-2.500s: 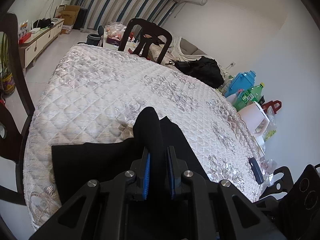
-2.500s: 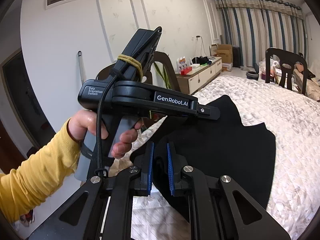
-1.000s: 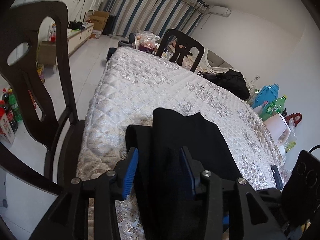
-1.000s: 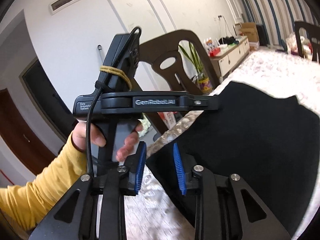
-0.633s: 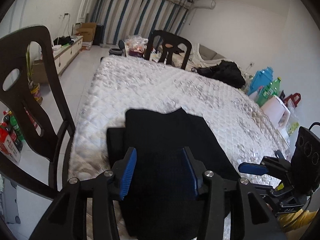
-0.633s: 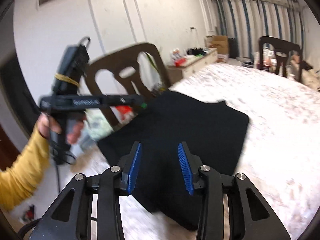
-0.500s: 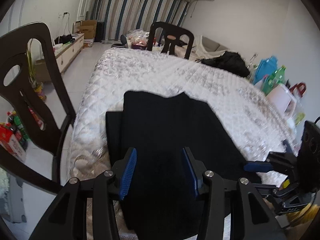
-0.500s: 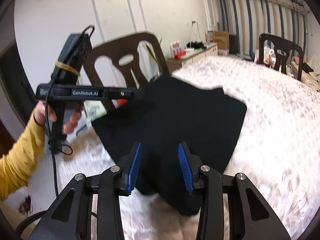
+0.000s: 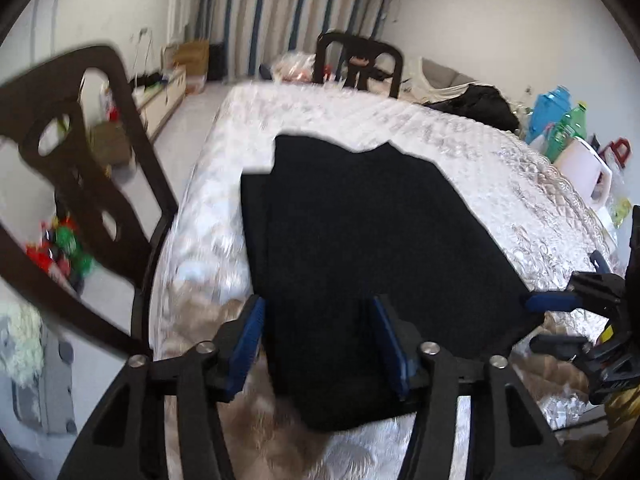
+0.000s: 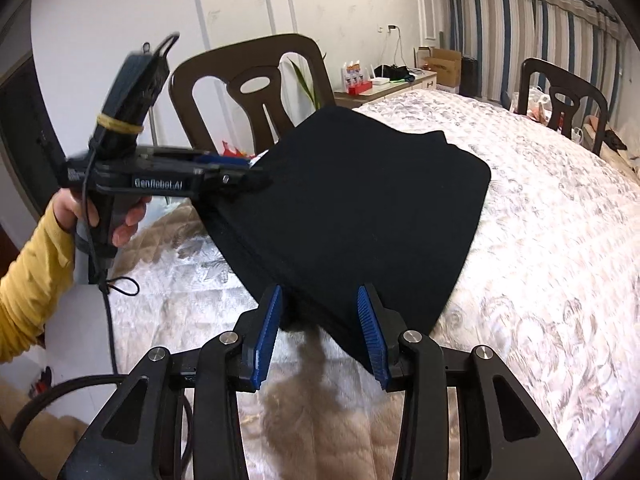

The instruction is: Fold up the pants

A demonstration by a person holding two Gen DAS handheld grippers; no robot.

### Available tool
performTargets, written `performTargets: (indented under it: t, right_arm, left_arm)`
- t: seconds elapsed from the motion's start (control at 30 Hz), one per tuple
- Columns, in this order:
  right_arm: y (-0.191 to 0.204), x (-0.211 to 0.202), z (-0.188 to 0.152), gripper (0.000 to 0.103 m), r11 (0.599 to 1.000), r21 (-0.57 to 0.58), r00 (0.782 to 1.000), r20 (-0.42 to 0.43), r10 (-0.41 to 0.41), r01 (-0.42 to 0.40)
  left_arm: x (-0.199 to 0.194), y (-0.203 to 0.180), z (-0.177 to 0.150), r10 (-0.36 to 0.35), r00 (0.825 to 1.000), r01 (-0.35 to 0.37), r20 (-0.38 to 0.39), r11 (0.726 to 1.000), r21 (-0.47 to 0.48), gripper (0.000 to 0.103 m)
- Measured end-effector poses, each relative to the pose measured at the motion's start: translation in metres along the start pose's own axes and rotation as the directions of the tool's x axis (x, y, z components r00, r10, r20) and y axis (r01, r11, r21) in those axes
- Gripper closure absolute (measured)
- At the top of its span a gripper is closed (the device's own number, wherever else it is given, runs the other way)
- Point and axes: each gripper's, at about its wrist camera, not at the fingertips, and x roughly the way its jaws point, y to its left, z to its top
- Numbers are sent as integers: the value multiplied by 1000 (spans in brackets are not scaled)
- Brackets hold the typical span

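— Where have the pants ended up?

— The folded black fabric pants [image 9: 368, 232] lie flat on the white quilted tablecloth [image 9: 520, 168], filling the middle of the left wrist view, their near end reaching the table edge at the bottom of the frame. In the right wrist view the pants [image 10: 360, 208] sit centre frame, running up toward the brown wooden chair with cut-out back [image 10: 256, 84] at upper centre.

— And the two grippers?

— The left gripper [image 9: 320, 340] has its blue-padded fingers spread wide at lower centre, the black cloth showing between them. Whether the pads touch the fabric I can't tell; that part is dark and smeared. The right gripper [image 10: 320, 328] is also spread wide at lower centre of its own view, straddling the near corner of the pants, with nothing pinched.

— Anything you can't make out?

— Plenty. The left wrist view is blurred, so the dark chair [image 9: 80, 168] at left is smeared. The layers of the fold merge into one black mass, only a step at the upper left edge showing. In the right wrist view the other gripper's tips at centre left are lost against the cloth, and the hand in a yellow sleeve [image 10: 104, 216] holding it is cut off at the left edge
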Motion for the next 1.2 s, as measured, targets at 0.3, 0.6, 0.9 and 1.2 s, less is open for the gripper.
performTargets:
  t: [0.3, 0.6, 0.9, 1.2]
  right_arm:
    - [-27, -18, -1, 57, 997, 77, 999, 36, -26, 23]
    - [-60, -22, -4, 35, 973, 228, 998, 68, 12, -27]
    - [-73, -14, -4, 34, 955, 289, 997, 55, 47, -61]
    - [-90, 6, -2, 34, 926, 358, 992, 24, 122, -122]
  left_arm:
    - [-20, 8, -11, -4, 1000, 5, 18, 998, -66, 40]
    - [-8, 25, 12, -114, 993, 113, 4, 977, -179, 32]
    - [28, 36, 23, -205, 974, 174, -101, 951, -256, 32]
    - [32, 41, 28, -267, 959, 232, -98, 933, -274, 31]
